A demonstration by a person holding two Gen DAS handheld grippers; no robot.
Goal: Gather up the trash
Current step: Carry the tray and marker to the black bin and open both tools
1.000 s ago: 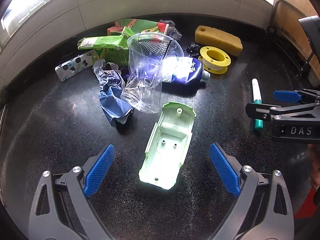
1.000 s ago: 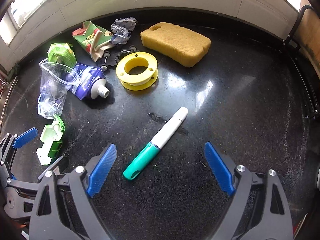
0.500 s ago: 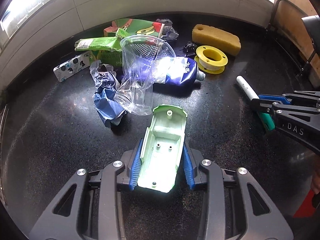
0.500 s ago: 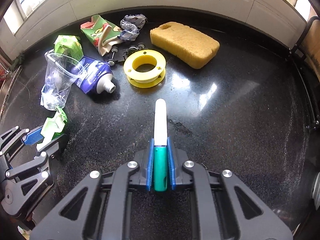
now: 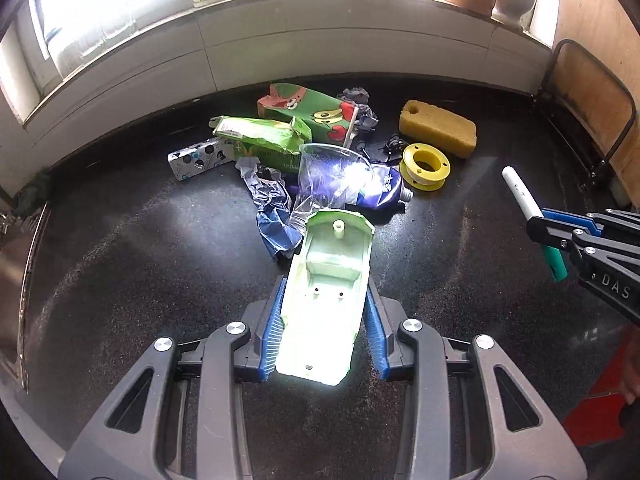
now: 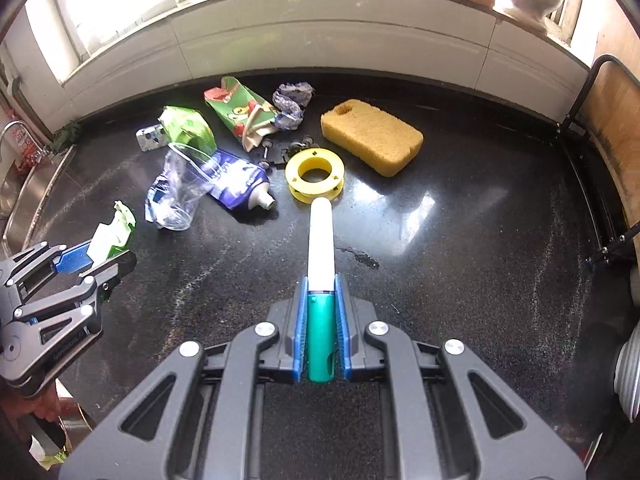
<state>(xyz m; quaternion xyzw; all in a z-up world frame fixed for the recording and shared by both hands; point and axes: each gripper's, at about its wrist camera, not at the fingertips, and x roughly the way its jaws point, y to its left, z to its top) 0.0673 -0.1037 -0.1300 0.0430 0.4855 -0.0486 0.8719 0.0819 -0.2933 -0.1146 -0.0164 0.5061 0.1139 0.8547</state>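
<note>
My left gripper (image 5: pixel 326 322) is shut on a pale green plastic shell (image 5: pixel 328 280), held lifted above the black counter (image 5: pixel 120 280); the same gripper (image 6: pixel 76 260) and shell (image 6: pixel 114 232) show at the left of the right wrist view. My right gripper (image 6: pixel 320 332) is shut on a marker (image 6: pixel 320 264) with a white body and teal cap, also raised off the counter. In the left wrist view that marker (image 5: pixel 524 200) sticks out of the right gripper (image 5: pixel 560 232). Trash lies behind: a clear plastic cup (image 5: pixel 328 176), a blue tube (image 5: pixel 380 192), crumpled blue wrap (image 5: pixel 276 216) and green cartons (image 5: pixel 264 136).
A yellow spool (image 6: pixel 316 176), a yellow sponge (image 6: pixel 372 136), a small black wheeled part (image 6: pixel 288 148) and a patterned box (image 5: pixel 196 158) lie on the counter. A white tiled wall (image 6: pixel 320 40) and window sill close the back. A sink edge (image 6: pixel 24 184) is at left.
Both grippers closed, the left on the green shell and the right on the marker, then lifted them off the counter. The trash pile now looks farther away.
</note>
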